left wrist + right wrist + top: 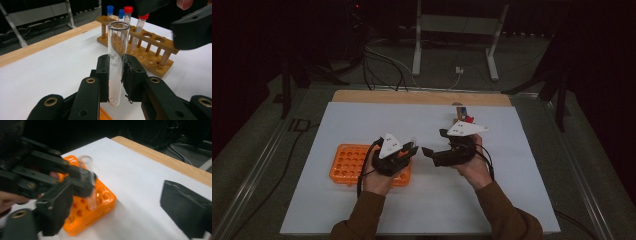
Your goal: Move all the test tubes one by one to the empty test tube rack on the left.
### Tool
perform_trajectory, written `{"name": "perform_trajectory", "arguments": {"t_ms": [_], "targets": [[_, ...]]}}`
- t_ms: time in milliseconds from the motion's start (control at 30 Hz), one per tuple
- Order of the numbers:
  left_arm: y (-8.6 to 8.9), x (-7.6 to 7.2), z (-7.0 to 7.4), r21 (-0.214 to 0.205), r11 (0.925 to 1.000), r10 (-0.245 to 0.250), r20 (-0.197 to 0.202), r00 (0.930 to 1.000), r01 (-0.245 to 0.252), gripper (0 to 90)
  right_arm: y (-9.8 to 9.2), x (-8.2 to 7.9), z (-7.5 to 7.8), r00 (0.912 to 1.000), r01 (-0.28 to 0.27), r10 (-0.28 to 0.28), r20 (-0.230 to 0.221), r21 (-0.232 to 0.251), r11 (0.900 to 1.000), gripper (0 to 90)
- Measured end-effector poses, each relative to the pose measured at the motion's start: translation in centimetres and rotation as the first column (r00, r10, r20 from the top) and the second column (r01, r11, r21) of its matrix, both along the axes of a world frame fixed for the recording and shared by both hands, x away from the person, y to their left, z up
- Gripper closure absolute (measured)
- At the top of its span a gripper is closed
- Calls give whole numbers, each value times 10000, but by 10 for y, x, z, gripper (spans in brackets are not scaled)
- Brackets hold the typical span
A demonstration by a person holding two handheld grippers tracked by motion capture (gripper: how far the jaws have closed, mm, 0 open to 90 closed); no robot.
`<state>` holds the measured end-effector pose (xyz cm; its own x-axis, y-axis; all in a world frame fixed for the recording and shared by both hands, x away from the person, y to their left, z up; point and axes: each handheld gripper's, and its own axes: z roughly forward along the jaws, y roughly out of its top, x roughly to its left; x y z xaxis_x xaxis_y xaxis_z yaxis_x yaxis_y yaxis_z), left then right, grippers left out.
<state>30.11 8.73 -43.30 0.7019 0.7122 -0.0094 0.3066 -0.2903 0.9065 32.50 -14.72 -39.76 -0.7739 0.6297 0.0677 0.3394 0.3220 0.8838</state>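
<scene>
A clear glass test tube point(115, 42), open at the top and with printed marks on its side, stands upright between the pads of my left gripper point(117, 67), which is shut on its lower half. In the high view that left gripper point(408, 149) hovers over the right end of an orange tube rack point(344, 162). My right gripper point(435, 143) faces it from the right with its jaws spread wide and nothing between them. In the right gripper view the tube point(86, 163) hangs above the orange rack point(105, 197), to the left of the right gripper point(120, 195).
A wooden rack point(150, 41) holding several tubes with blue and red caps stands behind, near the table's far edge point(422, 97). The white table top point(492, 200) has free room at the front and right. Cables trail from both grippers.
</scene>
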Motion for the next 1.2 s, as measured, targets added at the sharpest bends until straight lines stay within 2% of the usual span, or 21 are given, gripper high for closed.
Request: {"name": "perform_trajectory", "arguments": {"t_ms": [100, 200, 500, 933, 1200], "targets": [[5, -1, -1, -65, 10000, 73, -54, 10000, -74, 762, -6, 1, -5, 9995, 306, -307, -111, -131, 9994, 19], [13, -3, -2, -204, 9996, 205, -158, 9997, -208, 762, -15, 3, -9, 9982, 553, -551, -222, 76, 9984, 2], [32, -8, -6, -431, 9988, 226, -431, 9988, -244, 761, -40, 2, -16, 9933, 1134, -1126, -249, 323, 9930, 2], [49, -21, -17, -470, 9987, 165, -772, 9969, -202, 761, -55, -2, -23, 9916, 1263, -1250, -344, 398, 9912, 2], [54, -29, -25, -442, 9990, 26, -991, 9951, -70, 761, -70, -11, -26, 9885, 1505, -1501, -167, 270, 9882, 2]]}}
